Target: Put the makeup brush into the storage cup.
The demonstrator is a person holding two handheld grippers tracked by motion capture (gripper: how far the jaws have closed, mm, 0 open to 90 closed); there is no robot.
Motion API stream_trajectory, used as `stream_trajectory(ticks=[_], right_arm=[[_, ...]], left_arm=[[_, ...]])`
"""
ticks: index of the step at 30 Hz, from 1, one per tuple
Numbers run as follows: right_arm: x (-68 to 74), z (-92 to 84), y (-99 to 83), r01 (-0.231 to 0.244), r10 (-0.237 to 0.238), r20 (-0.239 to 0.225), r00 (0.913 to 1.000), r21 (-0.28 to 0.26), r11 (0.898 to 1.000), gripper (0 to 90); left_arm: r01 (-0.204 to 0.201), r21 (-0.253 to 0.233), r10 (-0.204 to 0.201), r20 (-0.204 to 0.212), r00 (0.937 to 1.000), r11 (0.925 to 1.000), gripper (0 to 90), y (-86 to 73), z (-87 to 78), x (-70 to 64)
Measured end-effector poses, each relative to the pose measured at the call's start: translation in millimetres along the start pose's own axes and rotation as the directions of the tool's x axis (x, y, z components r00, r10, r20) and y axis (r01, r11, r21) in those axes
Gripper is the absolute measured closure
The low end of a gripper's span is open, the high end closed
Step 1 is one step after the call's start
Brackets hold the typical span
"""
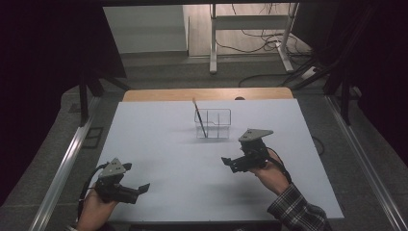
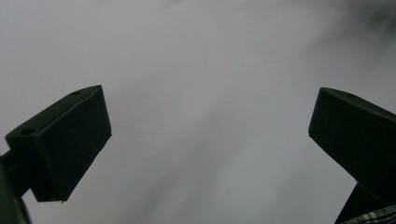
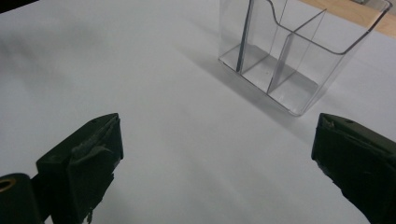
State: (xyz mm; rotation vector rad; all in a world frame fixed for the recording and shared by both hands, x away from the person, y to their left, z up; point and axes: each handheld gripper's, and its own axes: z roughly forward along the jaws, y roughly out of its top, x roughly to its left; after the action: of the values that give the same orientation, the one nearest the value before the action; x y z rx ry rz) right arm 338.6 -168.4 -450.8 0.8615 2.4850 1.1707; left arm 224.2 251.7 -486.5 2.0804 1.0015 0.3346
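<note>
The brush stands leaning in the clear organizer, its tip in the left-hand compartment as the high view shows it, handle slanting up and away toward the far edge of the bench. Nothing else lies loose on the white surface, so the putting-away looks done; I judge the work at or near its end, with only the drawing back of the hands left.

The right tongs hang with jaws spread wide and nothing between them, pointing leftward, the organizer just beyond and ahead of them. In the right gripper view the organizer sits past the jaws, up and to the right, apart from both, and the brush shaft shows as a thin dark line in its near compartment.

The left tongs are likewise wide and empty, low over bare bench, well apart from the organizer, which lies far ahead and to their right.
</note>
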Motion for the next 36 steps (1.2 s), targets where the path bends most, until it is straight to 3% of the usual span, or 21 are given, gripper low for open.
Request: stream_trajectory(ticks=[36], right_arm=[[-1.1, -26.9, -25.0, -0.018, 0.018, 0.036, 0.9992, 0.010, 1.000, 1.6]], left_arm=[[0.000, 0.002, 0.000, -0.003, 1.0000, 1.0000, 0.0, -0.1, 0.0, 0.2]])
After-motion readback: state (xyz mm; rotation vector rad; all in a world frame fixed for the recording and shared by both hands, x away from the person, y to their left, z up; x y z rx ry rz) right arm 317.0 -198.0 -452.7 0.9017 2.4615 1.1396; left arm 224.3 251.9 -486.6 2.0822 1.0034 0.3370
